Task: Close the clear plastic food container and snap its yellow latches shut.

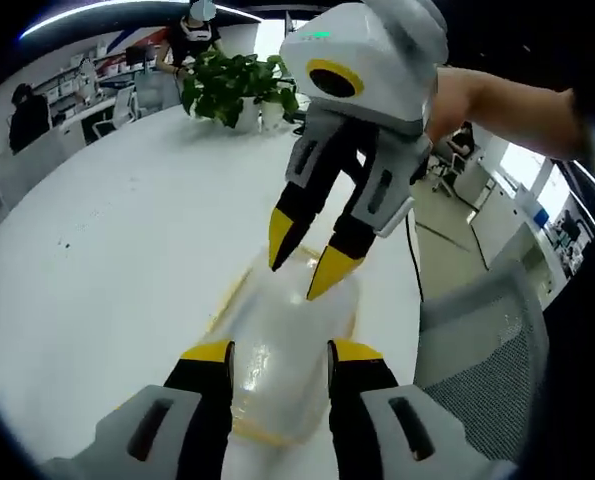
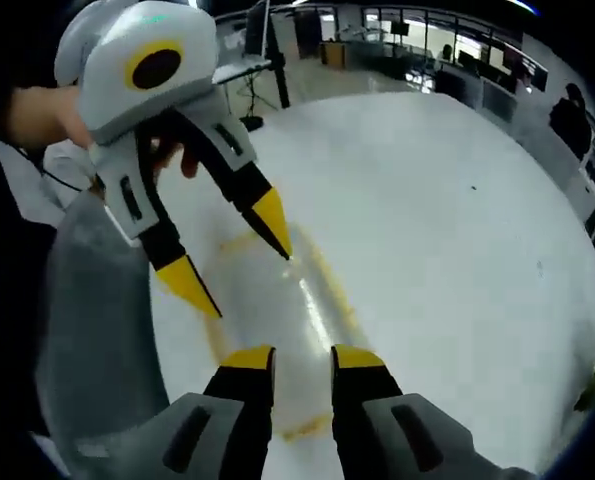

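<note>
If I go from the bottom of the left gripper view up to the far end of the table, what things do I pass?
Left gripper → clear plastic food container → right gripper → bare white table → potted green plant → people at the desks beyond.

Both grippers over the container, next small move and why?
Probably lower the right gripper to press the clear lid down. Its jaws are open, tips at the lid's far end, while the left gripper straddles the near end. Whether the yellow latches are snapped isn't readable.
</note>
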